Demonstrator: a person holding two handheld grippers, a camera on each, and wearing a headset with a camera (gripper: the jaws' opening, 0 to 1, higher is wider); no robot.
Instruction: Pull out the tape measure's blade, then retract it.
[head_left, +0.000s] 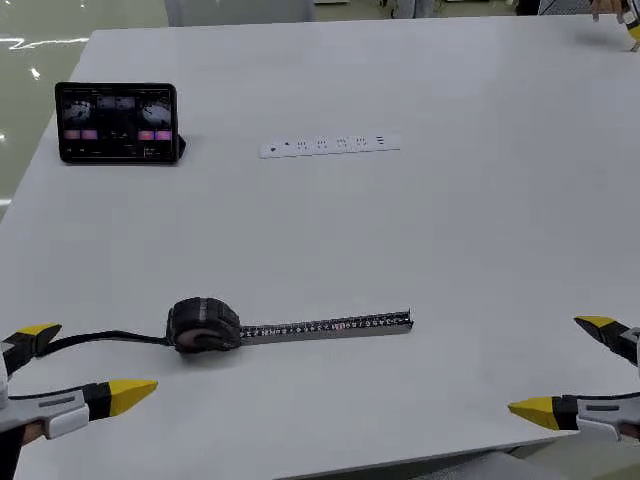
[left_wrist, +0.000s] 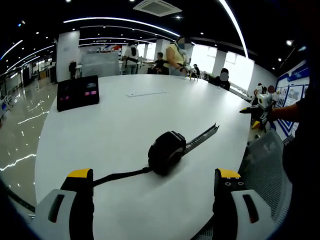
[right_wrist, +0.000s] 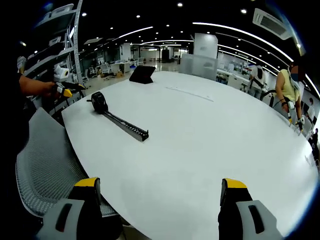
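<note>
Head view: tape measure (head_left: 203, 325) lies on the white table (head_left: 450, 230) near the front edge, blade (head_left: 330, 325) pulled out flat to the right, black strap (head_left: 100, 340) trailing left. Left gripper (head_left: 88, 362) is at bottom left, jaws wide apart, holding nothing, strap passing between its tips. Right gripper (head_left: 563, 365) is at bottom right, jaws also spread and empty, well apart from the blade tip. Tablet (head_left: 117, 122) and power strip (head_left: 330, 145) sit at the far side. Left gripper view: case (left_wrist: 166, 152) sits ahead between the parted jaws, no contact. Right gripper view: jaws apart over bare table, tape measure (right_wrist: 99, 101) off to the left.
</note>
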